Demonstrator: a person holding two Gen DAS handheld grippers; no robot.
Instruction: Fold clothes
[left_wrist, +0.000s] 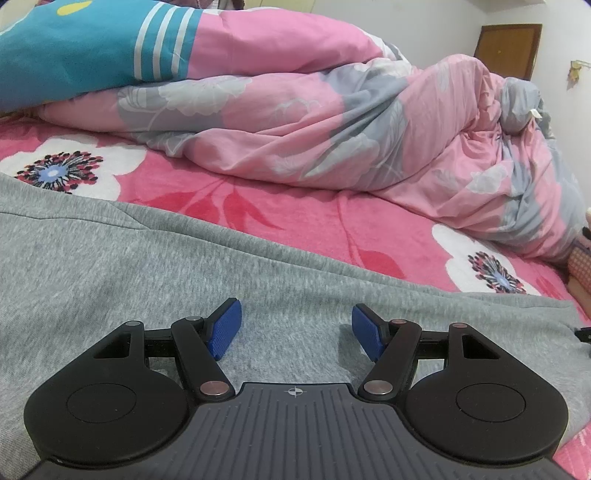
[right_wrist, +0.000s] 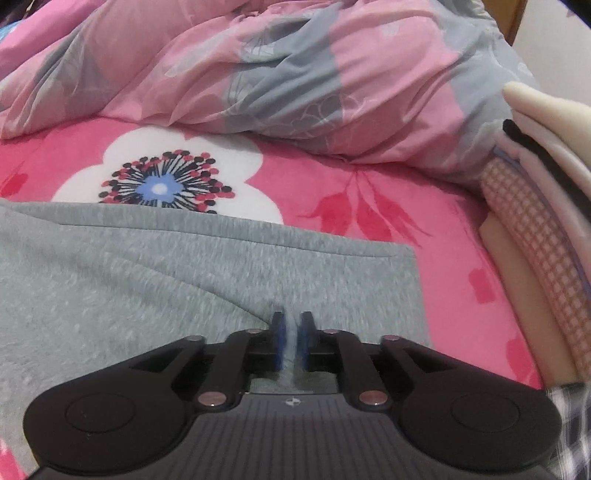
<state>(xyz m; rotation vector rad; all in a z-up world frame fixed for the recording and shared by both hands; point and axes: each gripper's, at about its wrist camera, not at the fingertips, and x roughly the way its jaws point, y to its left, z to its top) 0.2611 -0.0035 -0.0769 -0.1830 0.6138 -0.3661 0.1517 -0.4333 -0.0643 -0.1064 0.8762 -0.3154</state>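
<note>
Now the left gripper (left_wrist: 295, 328) is gaping over the grey garment (left_wrist: 147, 266); right gripper (right_wrist: 291, 341) w/ jaws slightly apart, a fold of fabric between.

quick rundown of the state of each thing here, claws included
grey garment: spread flat on the bed, top layer folded over
left claw: open, empty, over the grey cloth
right claw: narrow gap, a ridge of grey cloth between its pads; grip unclear
pink duvet: bunched up behind
folded clothes pile: stacked at the right
</note>
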